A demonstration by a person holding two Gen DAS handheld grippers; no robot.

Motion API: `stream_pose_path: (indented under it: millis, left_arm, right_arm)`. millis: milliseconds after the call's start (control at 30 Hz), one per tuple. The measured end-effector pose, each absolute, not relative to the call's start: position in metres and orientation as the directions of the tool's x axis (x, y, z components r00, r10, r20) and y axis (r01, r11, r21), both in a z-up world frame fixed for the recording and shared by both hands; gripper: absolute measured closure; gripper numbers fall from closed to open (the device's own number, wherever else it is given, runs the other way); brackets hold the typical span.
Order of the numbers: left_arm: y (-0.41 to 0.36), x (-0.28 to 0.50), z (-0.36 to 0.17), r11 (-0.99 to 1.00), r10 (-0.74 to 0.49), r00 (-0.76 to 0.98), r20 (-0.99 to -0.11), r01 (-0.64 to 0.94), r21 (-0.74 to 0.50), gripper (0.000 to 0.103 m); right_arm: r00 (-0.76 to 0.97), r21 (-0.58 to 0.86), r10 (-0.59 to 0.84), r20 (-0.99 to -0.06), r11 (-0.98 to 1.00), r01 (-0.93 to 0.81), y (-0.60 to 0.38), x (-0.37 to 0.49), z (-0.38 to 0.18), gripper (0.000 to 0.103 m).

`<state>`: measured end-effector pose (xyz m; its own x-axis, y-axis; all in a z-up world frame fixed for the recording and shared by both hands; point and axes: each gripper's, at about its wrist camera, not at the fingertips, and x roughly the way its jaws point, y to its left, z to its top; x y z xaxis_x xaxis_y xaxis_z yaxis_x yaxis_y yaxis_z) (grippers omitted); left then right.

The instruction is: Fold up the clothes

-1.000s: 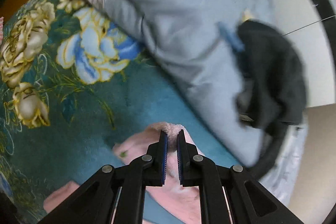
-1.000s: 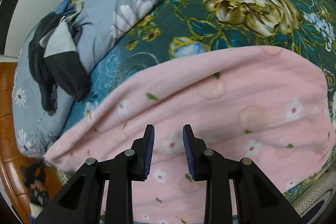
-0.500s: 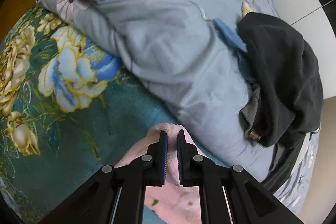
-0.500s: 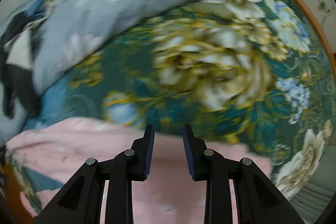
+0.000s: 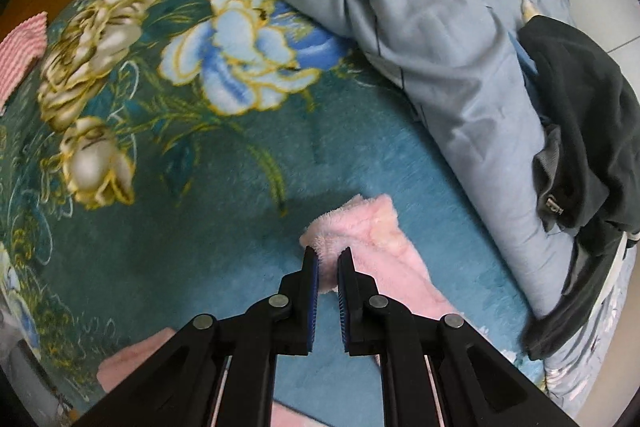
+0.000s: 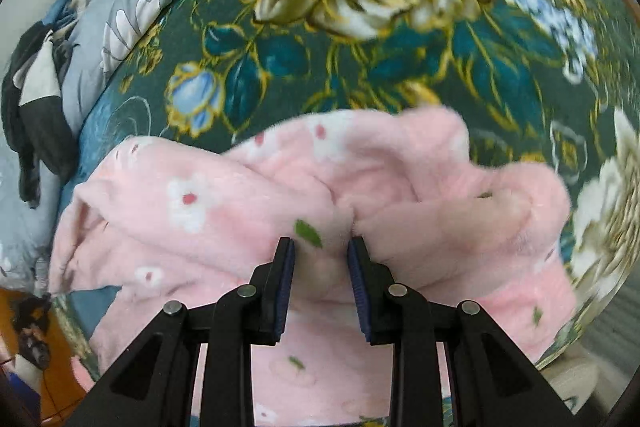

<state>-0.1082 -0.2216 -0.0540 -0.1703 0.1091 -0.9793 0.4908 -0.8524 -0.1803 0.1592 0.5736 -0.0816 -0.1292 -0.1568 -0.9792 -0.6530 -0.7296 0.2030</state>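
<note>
Clearly the fluffy pink flower-print garment lies bunched on the teal floral plush blanket. Its edge is pinched by the left gripper, while the right gripper (jaws spread) straddles a fold. Beside lies a grey-blue quilt.

Soft, even indoor light fills both views, with no glare. Fisheye bending curves the teal flowered plush blanket toward black corners. In the right wrist view its far right flowers smear with motion blur; near parts stay sharper.
</note>
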Motion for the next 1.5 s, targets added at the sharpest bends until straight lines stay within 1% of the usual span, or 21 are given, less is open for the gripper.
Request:
stream_pose_path:
  millis: [100, 167, 300, 333, 367, 400, 500, 667, 800, 1000, 1033, 1067, 1100, 1133, 1167, 1200, 1267, 1500]
  left_arm:
    - [-0.217, -0.108, -0.052, -0.866, 0.096, -0.165, -0.982, 0.473, -0.164, 0.093]
    - [-0.215, -0.109, -0.049, -0.873, 0.090, -0.163, -0.982, 0.462, -0.157, 0.092]
    - [-0.213, -0.113, -0.045, -0.881, 0.081, -0.167, -0.983, 0.449, -0.149, 0.091]
    - [-0.213, -0.114, -0.045, -0.883, 0.078, -0.166, -0.983, 0.446, -0.145, 0.090]
    - [-0.212, -0.115, -0.045, -0.885, 0.074, -0.165, -0.984, 0.444, -0.141, 0.090]
    - [-0.211, -0.115, -0.046, -0.886, 0.070, -0.163, -0.984, 0.443, -0.136, 0.090]
    - [-0.208, -0.116, -0.048, -0.892, 0.061, -0.153, -0.986, 0.435, -0.123, 0.090]
    - [-0.205, -0.114, -0.051, -0.901, 0.051, -0.140, -0.989, 0.420, -0.106, 0.090]
    - [-0.205, -0.111, -0.056, -0.899, 0.046, -0.128, -0.991, 0.428, -0.097, 0.090]
    - [-0.200, -0.112, -0.054, -0.907, 0.042, -0.127, -0.991, 0.412, -0.091, 0.090]
    - [-0.200, -0.113, -0.052, -0.905, 0.044, -0.133, -0.990, 0.414, -0.096, 0.090]
    - [-0.201, -0.114, -0.050, -0.904, 0.046, -0.139, -0.989, 0.416, -0.101, 0.090]
    - [-0.201, -0.115, -0.048, -0.901, 0.051, -0.147, -0.988, 0.419, -0.109, 0.090]
    - [-0.201, -0.117, -0.046, -0.898, 0.057, -0.157, -0.986, 0.423, -0.119, 0.090]
    - [-0.201, -0.119, -0.043, -0.894, 0.066, -0.168, -0.984, 0.428, -0.133, 0.090]
    - [-0.202, -0.120, -0.041, -0.888, 0.077, -0.181, -0.980, 0.435, -0.150, 0.090]
    - [-0.203, -0.126, -0.036, -0.878, 0.097, -0.210, -0.973, 0.443, -0.183, 0.090]
    - [-0.194, -0.164, -0.039, -0.852, 0.123, -0.266, -0.956, 0.466, -0.239, 0.090]
  right_arm:
    - [-0.168, 0.247, -0.180, -0.969, -0.704, -0.666, 0.569, 0.180, -0.077, 0.074]
    - [-0.203, 0.264, -0.171, -0.964, -0.684, -0.680, 0.581, 0.181, -0.069, 0.074]
    - [-0.222, 0.246, -0.122, -0.967, -0.664, -0.706, 0.609, 0.185, -0.060, 0.074]
    - [-0.216, 0.243, -0.124, -0.969, -0.659, -0.711, 0.617, 0.185, -0.062, 0.070]
    - [-0.210, 0.240, -0.126, -0.970, -0.655, -0.717, 0.626, 0.186, -0.065, 0.057]
    - [-0.203, 0.234, -0.124, -0.971, -0.652, -0.721, 0.634, 0.186, -0.067, 0.053]
    - [-0.168, 0.209, -0.125, -0.978, -0.649, -0.732, 0.654, 0.176, -0.079, 0.053]
    - [-0.115, 0.215, -0.188, -0.975, -0.691, -0.691, 0.648, 0.180, -0.094, 0.053]
    - [-0.078, 0.224, -0.229, -0.970, -0.730, -0.645, 0.642, 0.180, -0.104, 0.045]
    - [-0.017, 0.187, -0.223, -0.975, -0.772, -0.607, 0.641, 0.154, -0.119, 0.045]
    - [-0.011, 0.184, -0.222, -0.975, -0.780, -0.599, 0.638, 0.152, -0.118, 0.048]
    - [-0.007, 0.184, -0.223, -0.975, -0.785, -0.592, 0.636, 0.149, -0.116, 0.066]
    - [-0.011, 0.188, -0.225, -0.974, -0.782, -0.594, 0.633, 0.148, -0.112, 0.078]
    - [-0.012, 0.185, -0.224, -0.975, -0.777, -0.602, 0.631, 0.148, -0.106, 0.078]
    - [-0.026, 0.199, -0.231, -0.973, -0.766, -0.611, 0.629, 0.147, -0.098, 0.085]
    - [-0.041, 0.209, -0.234, -0.971, -0.757, -0.620, 0.630, 0.145, -0.090, 0.087]
    - [-0.080, 0.212, -0.210, -0.974, -0.744, -0.634, 0.645, 0.124, -0.080, 0.088]
    - [-0.210, 0.230, -0.116, -0.971, -0.697, -0.679, 0.699, 0.050, -0.046, 0.089]
